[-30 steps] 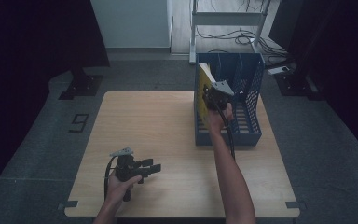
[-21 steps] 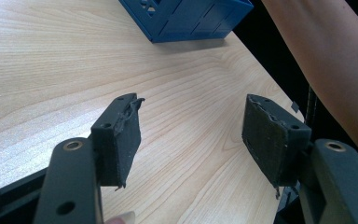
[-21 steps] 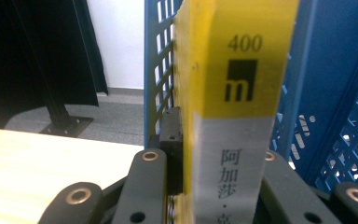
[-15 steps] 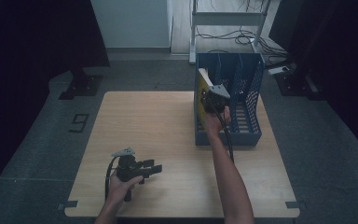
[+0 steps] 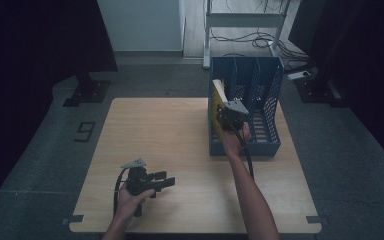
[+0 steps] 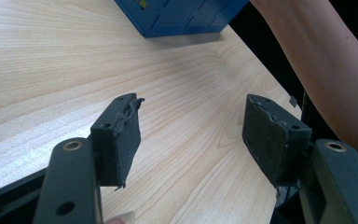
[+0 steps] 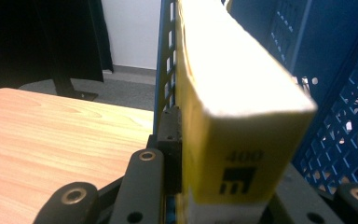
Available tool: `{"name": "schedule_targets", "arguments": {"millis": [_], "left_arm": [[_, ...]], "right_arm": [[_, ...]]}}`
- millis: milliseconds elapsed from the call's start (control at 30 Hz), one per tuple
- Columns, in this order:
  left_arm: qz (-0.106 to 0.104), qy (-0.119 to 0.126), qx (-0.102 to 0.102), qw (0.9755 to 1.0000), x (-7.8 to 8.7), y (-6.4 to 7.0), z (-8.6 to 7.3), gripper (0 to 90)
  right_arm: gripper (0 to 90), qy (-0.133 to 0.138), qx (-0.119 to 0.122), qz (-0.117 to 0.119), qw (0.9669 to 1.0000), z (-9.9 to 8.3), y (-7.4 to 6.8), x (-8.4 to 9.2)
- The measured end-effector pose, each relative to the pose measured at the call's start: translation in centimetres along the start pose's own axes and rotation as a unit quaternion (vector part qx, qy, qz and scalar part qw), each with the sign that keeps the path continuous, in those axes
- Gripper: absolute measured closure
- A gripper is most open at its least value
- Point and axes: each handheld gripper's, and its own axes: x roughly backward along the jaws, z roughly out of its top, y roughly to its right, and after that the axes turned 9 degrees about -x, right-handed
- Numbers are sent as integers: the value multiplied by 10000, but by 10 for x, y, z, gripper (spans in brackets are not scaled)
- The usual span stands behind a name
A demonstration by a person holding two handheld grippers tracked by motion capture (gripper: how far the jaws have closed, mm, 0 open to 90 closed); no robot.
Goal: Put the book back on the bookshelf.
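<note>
While the right gripper (image 5: 228, 116) clamps the thick yellow book (image 7: 233, 116) upright, the book's long axis points down into the leftmost slot of the blue perforated plastic file rack (image 5: 270, 95); the left gripper (image 5: 166, 182) rests wide open on the wooden table (image 5: 155, 130), well apart.

Yellow book (image 7: 235, 116) upright in blue rack (image 5: 267, 107)

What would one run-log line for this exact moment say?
right gripper: shut on yellow book, at blue file rack | left gripper: open, nothing held, over table
</note>
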Motion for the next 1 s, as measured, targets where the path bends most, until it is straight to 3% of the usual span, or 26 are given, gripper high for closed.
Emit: {"name": "schedule_targets", "arguments": {"millis": [167,267,300,400,533,567,667,700,800,1000], "left_arm": [[16,-15,-4,10000,0,0,0,366],[18,11,10,10000,1,-1,0,365],[20,17,14,10000,1,-1,0,365],[11,33,5,10000,2,0,0,365],[2,33,11,10000,2,0,0,365],[0,29,12,10000,1,0,0,365],[-3,22,-1,10000,1,1,0,365],[-5,15,-5,10000,1,0,0,365],[-6,20,6,10000,1,0,0,365],[-13,-9,-8,10000,1,0,0,365]], "right_arm": [[703,-61,-34,101,9999,2,2,1],[645,20,-4,163,9999,3,1,3],[606,169,55,233,9996,6,0,6],[589,130,64,260,9996,14,-2,8],[594,-16,27,266,9996,21,-2,6],[593,-171,22,231,9996,24,-3,4],[608,-197,54,190,9996,25,-4,2],[662,-203,40,169,9996,26,-4,0],[710,-243,-23,145,9996,26,-1,-1],[742,-382,67,55,9992,30,-2,0]]}}
